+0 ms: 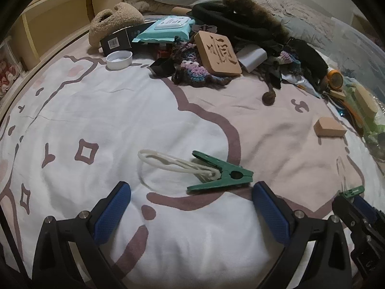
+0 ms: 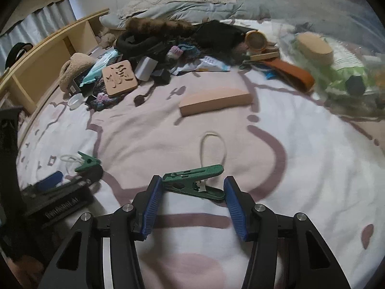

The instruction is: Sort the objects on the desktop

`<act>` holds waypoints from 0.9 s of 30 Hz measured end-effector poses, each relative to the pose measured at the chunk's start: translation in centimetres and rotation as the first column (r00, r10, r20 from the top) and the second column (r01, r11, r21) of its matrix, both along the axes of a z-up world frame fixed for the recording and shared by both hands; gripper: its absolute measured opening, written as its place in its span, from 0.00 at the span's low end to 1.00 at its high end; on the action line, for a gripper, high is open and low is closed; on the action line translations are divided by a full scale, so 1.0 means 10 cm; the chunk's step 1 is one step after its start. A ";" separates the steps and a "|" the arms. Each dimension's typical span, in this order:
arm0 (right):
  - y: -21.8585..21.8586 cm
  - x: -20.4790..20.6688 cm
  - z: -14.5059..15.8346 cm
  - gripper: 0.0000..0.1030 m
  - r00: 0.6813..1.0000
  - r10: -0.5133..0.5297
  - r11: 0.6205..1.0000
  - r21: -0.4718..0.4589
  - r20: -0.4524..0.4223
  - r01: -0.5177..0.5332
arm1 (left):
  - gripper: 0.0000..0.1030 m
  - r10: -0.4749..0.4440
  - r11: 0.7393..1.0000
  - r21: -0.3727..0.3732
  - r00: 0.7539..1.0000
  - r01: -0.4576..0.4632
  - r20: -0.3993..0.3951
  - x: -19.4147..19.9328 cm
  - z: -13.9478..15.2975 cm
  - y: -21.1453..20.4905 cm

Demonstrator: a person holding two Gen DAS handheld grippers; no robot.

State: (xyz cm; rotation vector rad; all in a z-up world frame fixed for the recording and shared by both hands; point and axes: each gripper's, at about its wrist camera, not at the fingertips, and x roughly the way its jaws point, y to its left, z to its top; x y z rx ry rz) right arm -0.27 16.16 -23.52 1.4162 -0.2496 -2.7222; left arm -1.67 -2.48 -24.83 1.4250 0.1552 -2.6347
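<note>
Two green clothespins lie on the pink and white blanket, each with a white cord loop. In the left wrist view one clothespin rests just beyond my left gripper. That gripper is open, with nothing between its blue pads. In the right wrist view the other clothespin lies crosswise between the pads of my right gripper. Both pads touch its ends, and its cord loop trails away in front. The right gripper also shows at the lower right edge of the left wrist view, as a dark frame.
Clutter is heaped at the far side: a carved wooden block, a white lid, a wipes pack, knitwear and dark clothes. A long wooden block lies mid-blanket. A plastic bag of items sits far right, a wooden shelf left.
</note>
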 end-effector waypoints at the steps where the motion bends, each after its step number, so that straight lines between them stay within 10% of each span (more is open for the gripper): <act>1: 0.02 0.01 -0.01 0.52 1.000 -0.003 1.000 0.008 -0.003 0.003 | 0.94 0.000 1.000 0.003 1.000 0.000 -0.003 0.00 0.01 0.01; 27: 0.11 0.08 -0.07 0.52 1.000 -0.002 0.999 -0.039 -0.027 0.001 | 0.51 -0.023 1.000 0.015 0.999 0.024 -0.039 -0.01 0.05 0.17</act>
